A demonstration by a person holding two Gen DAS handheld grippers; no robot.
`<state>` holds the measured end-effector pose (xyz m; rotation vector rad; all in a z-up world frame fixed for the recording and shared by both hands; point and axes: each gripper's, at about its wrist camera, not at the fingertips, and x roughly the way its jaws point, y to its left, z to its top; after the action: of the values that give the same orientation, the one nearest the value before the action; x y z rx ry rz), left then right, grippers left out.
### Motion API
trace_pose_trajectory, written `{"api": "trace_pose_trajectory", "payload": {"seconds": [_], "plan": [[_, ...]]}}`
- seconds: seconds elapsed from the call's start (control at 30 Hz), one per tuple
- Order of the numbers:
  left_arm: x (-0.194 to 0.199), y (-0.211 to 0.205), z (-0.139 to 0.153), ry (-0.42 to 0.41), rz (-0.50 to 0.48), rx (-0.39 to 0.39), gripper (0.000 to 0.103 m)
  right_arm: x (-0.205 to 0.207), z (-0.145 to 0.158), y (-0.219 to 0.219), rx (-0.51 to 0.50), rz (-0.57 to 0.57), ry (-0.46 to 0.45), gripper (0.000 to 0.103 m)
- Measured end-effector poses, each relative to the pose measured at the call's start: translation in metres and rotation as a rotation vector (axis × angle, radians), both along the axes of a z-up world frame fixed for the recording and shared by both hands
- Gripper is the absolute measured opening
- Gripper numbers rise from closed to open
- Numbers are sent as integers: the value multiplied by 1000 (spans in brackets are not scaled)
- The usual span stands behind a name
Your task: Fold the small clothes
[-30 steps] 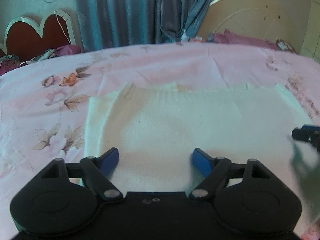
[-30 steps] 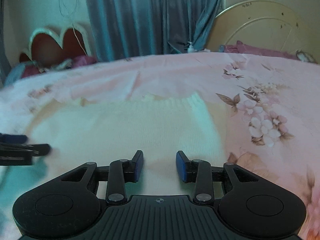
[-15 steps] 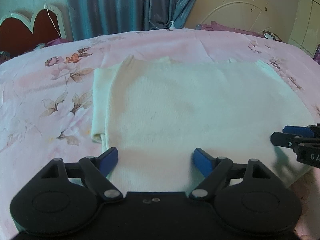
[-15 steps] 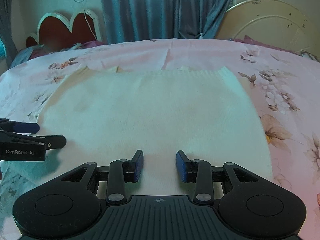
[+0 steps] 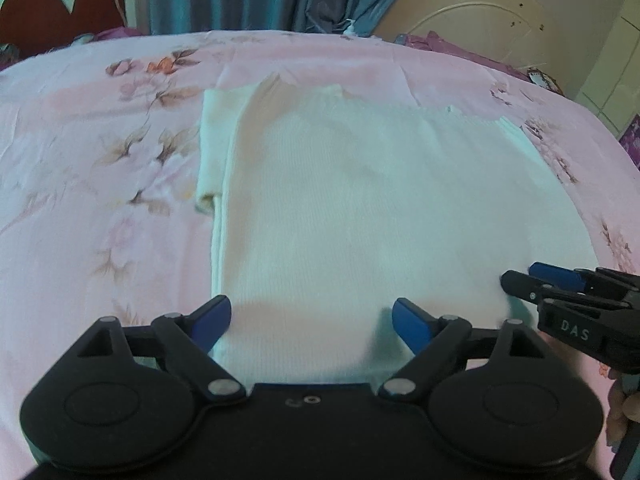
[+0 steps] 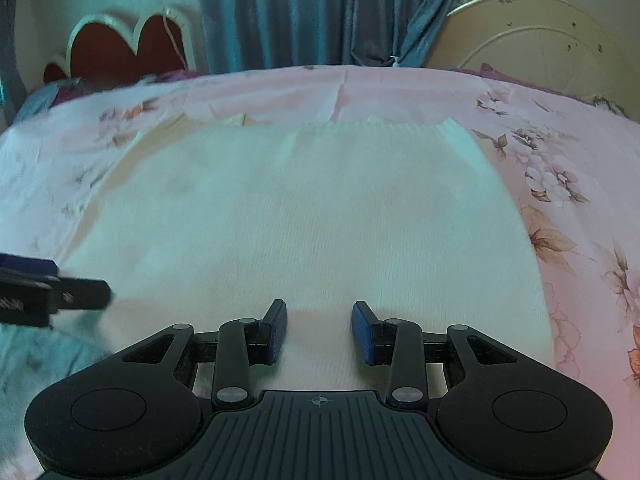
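Nearest the viewer, the left gripper [image 5: 311,320] hovers over the near edge of a white knit garment [image 5: 360,200], its blue-tipped jaws wide and opening, with nothing pinched between them. Beside it on the right, the right gripper [image 6: 319,330] holds its jaws partly apart over the same near edge, gripping nothing. The garment lies flat on a pink floral bedsheet [image 5: 100,160], its long axis running away from the viewer, the ribbed hem [image 6: 380,130] at the far end and a folded sleeve [image 5: 212,144] along its left side. Beyond the bed hang blue curtains [image 6: 280,12]
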<state>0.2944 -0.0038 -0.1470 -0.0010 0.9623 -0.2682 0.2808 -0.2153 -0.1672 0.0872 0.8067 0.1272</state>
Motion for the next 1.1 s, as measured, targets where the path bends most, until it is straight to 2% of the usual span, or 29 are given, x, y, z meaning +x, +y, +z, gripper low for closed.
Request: {"api": "trace_pose_trajectory", "payload": {"seconds": [0.13, 0.3, 0.6, 0.67, 0.83, 0.9, 1.0, 1.03, 1.1], "plan": [[-11, 6, 1, 34, 46, -27, 88, -1, 1, -3, 21, 3, 8, 36], [-28, 21, -3, 97, 145, -112, 89, -6, 1, -6, 36, 37, -3, 36], [-53, 38, -12, 134, 334, -400, 90, -10, 6, -19, 131, 102, -22, 36], [-49, 37, -16, 119, 369, -460, 93, -9, 8, -19, 141, 120, -29, 37], [-29, 33, -31, 71, 433, -640, 93, -2, 11, -21, 156, 141, -43, 36], [-20, 30, -36, 20, 458, -694, 92, 2, 11, -21, 152, 143, -49, 37], [-7, 28, -43, -27, 510, -780, 88, 13, 14, -21, 158, 141, -64, 37], [-1, 28, -45, -40, 518, -795, 82, 17, 15, -21, 157, 139, -72, 36], [8, 27, -49, -73, 538, -810, 78, 26, 18, -19, 156, 141, -84, 37]]}}
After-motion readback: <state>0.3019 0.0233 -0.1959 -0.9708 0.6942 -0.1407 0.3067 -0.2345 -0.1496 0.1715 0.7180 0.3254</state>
